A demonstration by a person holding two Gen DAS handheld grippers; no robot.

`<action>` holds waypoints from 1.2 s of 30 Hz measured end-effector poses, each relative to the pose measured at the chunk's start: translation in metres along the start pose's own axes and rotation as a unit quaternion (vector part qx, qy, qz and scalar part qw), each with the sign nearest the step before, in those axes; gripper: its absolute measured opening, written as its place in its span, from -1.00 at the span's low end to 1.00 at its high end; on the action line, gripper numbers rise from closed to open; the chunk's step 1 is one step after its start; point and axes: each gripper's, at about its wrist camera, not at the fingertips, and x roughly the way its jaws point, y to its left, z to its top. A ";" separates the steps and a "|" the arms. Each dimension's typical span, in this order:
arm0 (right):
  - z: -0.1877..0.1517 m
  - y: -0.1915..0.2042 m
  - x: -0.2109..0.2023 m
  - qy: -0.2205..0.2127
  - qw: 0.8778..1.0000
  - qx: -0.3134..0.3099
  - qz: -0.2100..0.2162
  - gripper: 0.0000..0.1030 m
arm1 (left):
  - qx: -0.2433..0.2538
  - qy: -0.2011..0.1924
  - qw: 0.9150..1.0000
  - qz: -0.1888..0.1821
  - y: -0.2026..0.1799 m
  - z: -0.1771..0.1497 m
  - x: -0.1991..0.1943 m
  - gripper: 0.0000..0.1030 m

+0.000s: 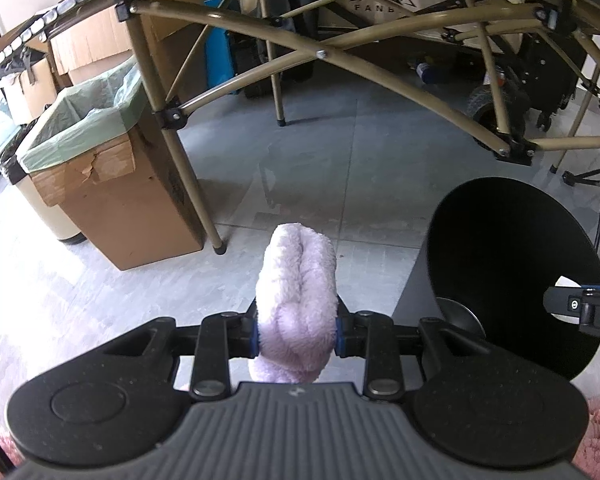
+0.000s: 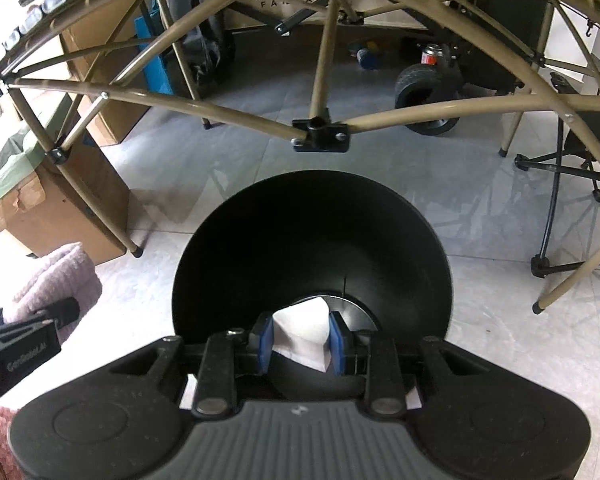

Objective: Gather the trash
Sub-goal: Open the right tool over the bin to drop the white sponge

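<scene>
Left gripper: clamped on a fluffy pale lilac cloth, folded into a thick roll that stands up between the blue pads and pokes out above and below them. Held over the pale tiled floor

Right gripper: jaws drawn together on a piece of white paper and on the near rim of a black round bin; paper sits between the blue pads, partly inside the bin's dark mouth. Whether the pads pinch the rim itself or only the paper cannot be told. In the left wrist view the same bin appears just right of the cloth, with the right gripper's body at its far right edge

Cardboard box: lined with a pale green bag, open at the top, standing on the floor left of the cloth, beside a table leg. A cream-coloured bin touches its left side

Folding table frame: tan metal tubes with black joints, arching over the whole scene; legs end in black feet on the floor

Background, under the table: more cardboard boxes, a blue panel, a black wheeled cart, small cans

Pink shaggy rug: visible at the lower corners
</scene>
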 end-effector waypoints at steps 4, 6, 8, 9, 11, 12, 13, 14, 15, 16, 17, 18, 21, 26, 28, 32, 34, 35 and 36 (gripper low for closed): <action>0.004 0.007 0.008 0.008 1.000 -0.002 -0.001 -0.46 | -0.006 0.001 1.000 -0.003 0.003 0.002 0.000 -0.39; 0.004 0.009 0.010 0.010 1.000 -0.002 0.001 -0.46 | -0.005 -0.001 1.000 -0.005 0.003 0.002 -0.001 -0.39; 0.005 0.010 0.012 0.011 1.000 -0.004 0.001 -0.46 | -0.004 -0.003 1.000 -0.006 0.003 0.002 -0.002 -0.39; 0.004 0.010 0.013 0.012 1.000 -0.005 0.000 -0.46 | -0.004 -0.003 1.000 -0.006 0.004 0.002 -0.002 -0.39; 0.005 0.009 0.013 0.013 1.000 -0.004 0.000 -0.44 | -0.005 -0.003 1.000 -0.008 0.004 0.001 -0.002 -0.39; 0.005 0.009 0.014 0.013 1.000 -0.005 -0.001 -0.44 | -0.005 -0.003 1.000 -0.009 0.004 0.001 -0.002 -0.39; 0.005 0.009 0.014 0.013 1.000 -0.005 -0.002 -0.41 | -0.006 -0.003 1.000 -0.009 0.004 0.001 -0.002 -0.39; 0.005 0.009 0.014 0.014 1.000 -0.004 -0.002 -0.36 | -0.006 -0.004 1.000 -0.009 0.005 0.001 -0.002 -0.39; 0.005 0.008 0.014 0.015 1.000 0.000 0.000 -0.32 | -0.007 -0.004 1.000 -0.009 0.005 0.001 -0.002 -0.39; 0.005 0.007 0.015 0.017 1.000 0.004 0.002 -0.24 | -0.007 -0.004 1.000 -0.009 0.005 0.001 -0.002 -0.39; 0.005 0.006 0.015 0.018 1.000 0.008 0.001 -0.13 | -0.006 -0.003 1.000 -0.010 0.005 0.001 -0.002 -0.39; 0.005 0.006 0.016 0.019 1.000 0.008 -0.001 -0.02 | -0.006 -0.004 1.000 -0.010 0.005 0.001 -0.003 -0.39; 0.005 0.006 0.016 0.014 1.000 0.007 -0.020 0.85 | -0.006 -0.005 1.000 -0.010 0.005 0.002 -0.003 -0.39; 0.005 0.003 0.015 0.014 0.999 0.008 -0.030 0.89 | -0.005 -0.004 1.000 -0.009 0.004 0.002 -0.003 -0.39; 0.004 0.002 0.017 0.020 0.999 0.006 -0.029 0.89 | -0.004 -0.005 1.000 -0.009 0.003 0.002 -0.004 -0.39; 0.004 0.003 0.015 0.018 0.999 0.002 -0.027 0.89 | -0.001 -0.007 1.000 -0.011 0.003 0.002 -0.004 -0.39; 0.004 0.004 0.014 0.016 1.000 0.001 -0.026 0.89 | -0.001 -0.009 1.000 -0.012 0.004 0.002 -0.005 -0.39; 0.005 0.004 0.014 0.016 1.000 0.001 -0.025 0.89 | -0.001 -0.010 1.000 -0.012 0.003 0.001 -0.006 -0.39; 0.004 0.004 0.013 0.015 1.000 0.001 -0.025 0.89 | 0.000 -0.011 1.000 -0.013 0.003 0.001 -0.006 -0.39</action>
